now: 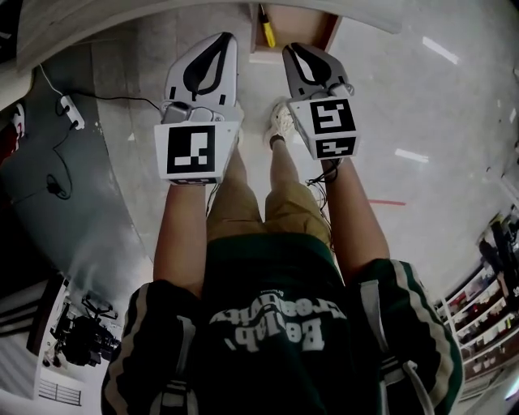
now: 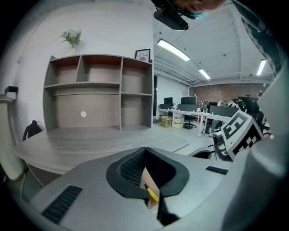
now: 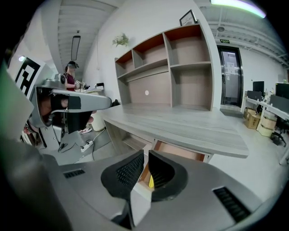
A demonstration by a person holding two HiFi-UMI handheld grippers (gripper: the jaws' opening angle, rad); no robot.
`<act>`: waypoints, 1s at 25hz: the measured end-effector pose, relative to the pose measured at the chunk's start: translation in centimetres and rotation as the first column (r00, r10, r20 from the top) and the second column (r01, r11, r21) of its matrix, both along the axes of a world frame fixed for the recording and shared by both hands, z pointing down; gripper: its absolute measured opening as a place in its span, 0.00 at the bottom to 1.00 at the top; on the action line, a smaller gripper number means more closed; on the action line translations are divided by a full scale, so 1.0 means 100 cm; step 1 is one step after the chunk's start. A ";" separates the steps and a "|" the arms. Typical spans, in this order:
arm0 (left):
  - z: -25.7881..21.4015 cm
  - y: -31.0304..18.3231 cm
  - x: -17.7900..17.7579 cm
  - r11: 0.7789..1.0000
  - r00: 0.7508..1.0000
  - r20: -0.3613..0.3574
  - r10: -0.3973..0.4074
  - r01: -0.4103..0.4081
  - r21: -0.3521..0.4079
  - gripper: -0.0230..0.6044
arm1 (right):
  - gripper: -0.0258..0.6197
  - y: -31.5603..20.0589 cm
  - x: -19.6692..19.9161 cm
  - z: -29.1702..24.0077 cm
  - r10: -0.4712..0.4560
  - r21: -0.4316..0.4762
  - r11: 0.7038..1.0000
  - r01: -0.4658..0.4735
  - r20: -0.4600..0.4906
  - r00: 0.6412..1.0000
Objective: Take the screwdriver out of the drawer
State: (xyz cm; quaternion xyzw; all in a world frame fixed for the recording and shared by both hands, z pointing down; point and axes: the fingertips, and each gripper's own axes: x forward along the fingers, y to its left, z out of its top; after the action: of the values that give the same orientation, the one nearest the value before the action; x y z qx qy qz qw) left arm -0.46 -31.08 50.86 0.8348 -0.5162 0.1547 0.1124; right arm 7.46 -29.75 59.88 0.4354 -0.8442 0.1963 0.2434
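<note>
Screwdriver (image 1: 266, 31) lies front-to-back in the open drawer (image 1: 303, 23); both jaws clenched, empty.

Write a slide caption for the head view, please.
Left claw and right claw, both shut, point toward the open drawer holding the yellow screwdriver.

Head view: from above, steeply down, drawer (image 1: 296, 24) at top centre edge. Left and right gripper views: close behind own jaws, facing desk (image 2: 90, 140) and shelf unit (image 2: 99, 90). All three share drawer and screwdriver (image 1: 267, 31).
</note>
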 end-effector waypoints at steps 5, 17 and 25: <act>0.029 -0.009 -0.011 1.000 1.000 0.008 -0.001 0.001 -0.024 0.07 | 0.10 -0.008 -0.012 0.038 -0.020 -0.029 0.999 0.019 -0.021 1.000; 0.078 -0.028 -0.045 0.998 0.999 -0.016 -0.032 0.031 -0.054 0.07 | 0.10 -0.017 -0.031 0.103 -0.020 -0.082 0.996 0.015 -0.064 0.998; 0.091 -0.029 -0.059 0.998 0.999 -0.028 -0.038 0.037 -0.053 0.07 | 0.23 -0.028 -0.039 0.144 -0.032 -0.102 0.995 0.018 -0.140 0.990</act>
State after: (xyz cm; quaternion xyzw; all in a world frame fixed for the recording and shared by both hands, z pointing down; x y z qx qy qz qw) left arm -6.32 -33.97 59.99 0.8240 -0.5258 0.1540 0.1447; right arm 3.58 -32.52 74.32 0.4248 -0.8192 0.2044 0.3266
